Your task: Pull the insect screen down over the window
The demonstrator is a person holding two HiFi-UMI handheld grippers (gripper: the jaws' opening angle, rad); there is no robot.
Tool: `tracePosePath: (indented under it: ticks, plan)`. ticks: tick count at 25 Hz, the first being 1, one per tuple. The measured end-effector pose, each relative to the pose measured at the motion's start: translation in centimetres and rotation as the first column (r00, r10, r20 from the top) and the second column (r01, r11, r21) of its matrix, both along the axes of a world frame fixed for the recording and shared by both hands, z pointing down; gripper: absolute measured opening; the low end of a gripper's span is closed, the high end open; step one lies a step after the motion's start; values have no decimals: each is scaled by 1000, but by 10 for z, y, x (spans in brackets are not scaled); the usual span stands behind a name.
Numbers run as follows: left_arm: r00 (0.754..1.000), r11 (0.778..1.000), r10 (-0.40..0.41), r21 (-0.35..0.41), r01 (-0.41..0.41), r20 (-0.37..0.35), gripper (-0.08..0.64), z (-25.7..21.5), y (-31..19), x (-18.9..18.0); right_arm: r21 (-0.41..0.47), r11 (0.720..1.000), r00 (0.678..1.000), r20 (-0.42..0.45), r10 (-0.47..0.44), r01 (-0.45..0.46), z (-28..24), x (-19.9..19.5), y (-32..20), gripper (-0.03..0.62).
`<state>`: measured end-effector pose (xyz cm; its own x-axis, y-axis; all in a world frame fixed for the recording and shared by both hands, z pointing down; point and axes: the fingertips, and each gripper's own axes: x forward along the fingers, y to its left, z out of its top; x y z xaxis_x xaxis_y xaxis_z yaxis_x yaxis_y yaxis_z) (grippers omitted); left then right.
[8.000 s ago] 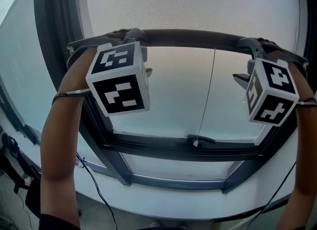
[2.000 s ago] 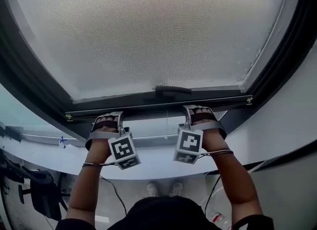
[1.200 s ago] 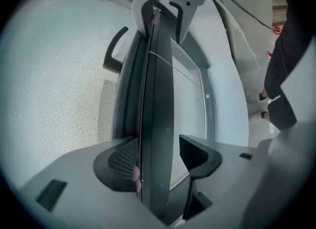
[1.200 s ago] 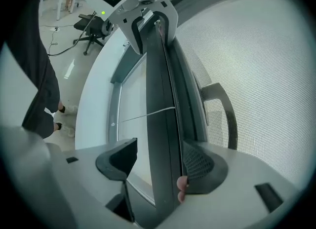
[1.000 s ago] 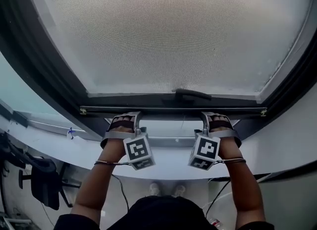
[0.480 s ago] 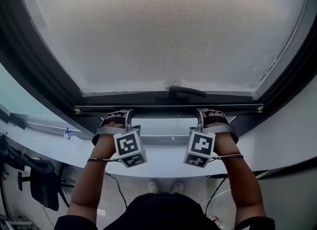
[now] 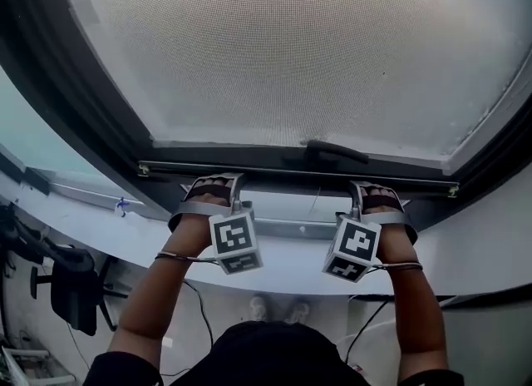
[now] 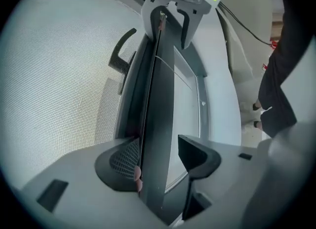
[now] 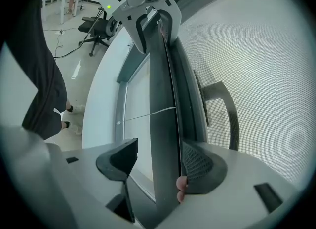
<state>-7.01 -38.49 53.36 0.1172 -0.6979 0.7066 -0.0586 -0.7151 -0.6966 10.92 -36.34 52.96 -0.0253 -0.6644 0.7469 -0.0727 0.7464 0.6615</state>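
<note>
Upper frame is showing the insect screen [image 7: 283, 51]; left gripper [image 7: 218, 186] and right gripper [image 7: 371, 195] are straddling its stiff, probably light bar [image 7: 283, 173] unclamped, left jaws just narrowing.

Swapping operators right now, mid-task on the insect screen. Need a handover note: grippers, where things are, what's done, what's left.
Left gripper: open, straddling the screen's bottom bar. The mesh-side pad is against it and the other jaw is clear. Its jaws have just been closing slightly.
Right gripper: open, same straddle further along the bar.
Screen: the mesh covers most of the window. The handle sits on the bar between the grippers, nearer the right one.
Done: the bar is nearly down.
Left: a glass strip shows between the bar and the lower frame rail. Probably bring the bar down the rest of the way, then lift both grippers off.
</note>
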Motion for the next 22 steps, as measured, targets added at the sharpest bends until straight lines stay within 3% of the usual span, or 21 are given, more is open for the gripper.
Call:
tracePosePath:
  ticks: [4, 7, 10, 13, 16, 22]
  plan:
    - [1000, 1000, 6, -15, -6, 7, 249, -1, -1, -1, -10, 1000, 1000, -10, -4, 4, 0, -1, -2, 290]
    - [999, 999, 14, -37, -16, -51, 249, -7, 1, 7, -38, 999, 1000, -16, -6, 5, -1, -1, 0, 290]
    - [999, 999, 13, -35, -15, -53, 249, -8, 0, 8, -45, 999, 1000, -27, -7, 6, -3, 0, -2, 290]
    - [1000, 1000, 12, -7, -12, -1, 249, -3, -3, 3, -24, 1000, 999, -34, -3, 2, -2, 2, -3, 290]
    - [1000, 1000, 16, 20, -16, 6, 249, -3, -3, 2, 11, 1000, 1000, -29, 8, -7, -1, 1, -5, 290]
    - [998, 999, 22, 34, -20, -65, 239, -7, -5, 6, 56, 998, 1000, 5, 10, -11, -7, -3, -9, 259]
